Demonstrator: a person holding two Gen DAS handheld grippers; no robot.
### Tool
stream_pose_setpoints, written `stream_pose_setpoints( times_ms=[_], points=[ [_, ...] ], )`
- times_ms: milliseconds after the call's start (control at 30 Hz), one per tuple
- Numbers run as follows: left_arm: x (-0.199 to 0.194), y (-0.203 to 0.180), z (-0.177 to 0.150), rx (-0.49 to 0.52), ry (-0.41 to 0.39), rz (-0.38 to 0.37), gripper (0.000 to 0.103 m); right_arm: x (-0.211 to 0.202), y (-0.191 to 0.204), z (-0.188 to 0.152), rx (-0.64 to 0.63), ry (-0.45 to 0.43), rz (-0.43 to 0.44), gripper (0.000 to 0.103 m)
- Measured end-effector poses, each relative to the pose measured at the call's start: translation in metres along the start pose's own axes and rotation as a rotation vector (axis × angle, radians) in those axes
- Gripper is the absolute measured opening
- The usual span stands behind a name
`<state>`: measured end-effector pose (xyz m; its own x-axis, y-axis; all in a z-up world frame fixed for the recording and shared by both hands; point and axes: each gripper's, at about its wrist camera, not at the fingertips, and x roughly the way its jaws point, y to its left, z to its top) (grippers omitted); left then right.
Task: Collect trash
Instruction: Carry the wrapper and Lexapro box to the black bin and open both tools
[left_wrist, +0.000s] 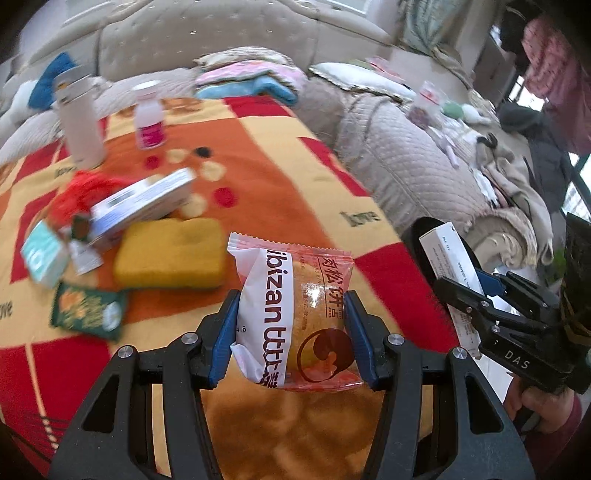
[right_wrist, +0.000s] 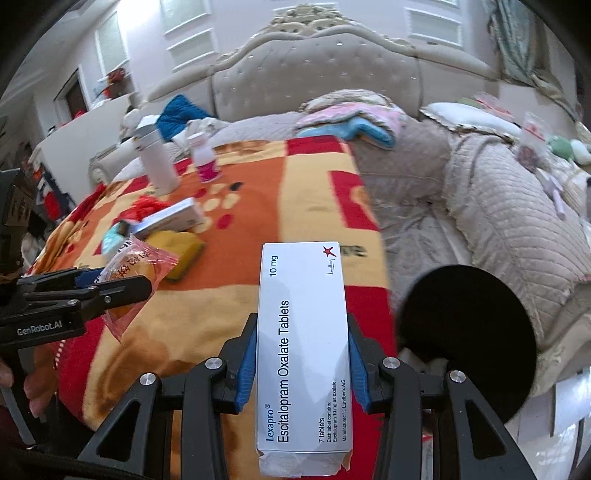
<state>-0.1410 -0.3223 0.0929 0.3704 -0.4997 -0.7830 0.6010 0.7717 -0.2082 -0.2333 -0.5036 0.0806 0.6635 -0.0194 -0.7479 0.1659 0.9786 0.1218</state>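
Left view, far left: we see a white flask (left_wrist: 78, 120) and a small pink-labelled bottle (left_wrist: 149, 118) standing on the patterned blanket (left_wrist: 280, 184), both blurred.
Left view, clutter: a teal pack (left_wrist: 44, 256), a green sachet (left_wrist: 88, 312), a white-and-blue carton (left_wrist: 144, 205) and a yellow sponge (left_wrist: 171, 254) lie close together on the blanket.
Left gripper (left_wrist: 291, 328): we find it clamped on a snack packet (left_wrist: 295, 314), blue pads pressing both sides, the packet lifted above the blanket.
Left view, right edge: the right gripper (left_wrist: 480, 291) shows from the side, with only a strip of its white box (left_wrist: 448, 258) readable.
Right view, left edge: the left gripper (right_wrist: 110, 286) appears side-on, and the snack packet (right_wrist: 136, 266) looks crumpled here, though the blur makes us unsure.
Right gripper (right_wrist: 301, 356): we see it closed tight around a tablet box (right_wrist: 303, 343), whose Lexapro lettering is legible only from this camera.
Tablet box position: held above the blanket's (right_wrist: 314, 177) near edge.
Right view, right: a dark round bin (right_wrist: 469, 343) sits just beside the box, its full opening visible here and mostly hidden in the other camera.
Behind: a quilted bedspread (right_wrist: 498, 229) and a tufted headboard (right_wrist: 317, 77).
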Motion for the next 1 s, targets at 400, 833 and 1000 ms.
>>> stream_pose_setpoints(
  times_ms=[400,833,1000],
  points=[
    [0.051,-0.083,0.025,0.085,0.057,-0.119,0.053,-0.003,-0.096,-0.015,0.151,0.011,-0.116,0.041],
    [0.110,-0.138,0.041,0.015,0.128,-0.321,0.054,0.021,-0.148,-0.024,0.290,0.048,-0.181,0.045],
    [0.124,-0.142,0.039,-0.001,0.159,-0.342,0.057,0.024,-0.154,-0.033,0.315,0.072,-0.195,0.053]
  ],
)
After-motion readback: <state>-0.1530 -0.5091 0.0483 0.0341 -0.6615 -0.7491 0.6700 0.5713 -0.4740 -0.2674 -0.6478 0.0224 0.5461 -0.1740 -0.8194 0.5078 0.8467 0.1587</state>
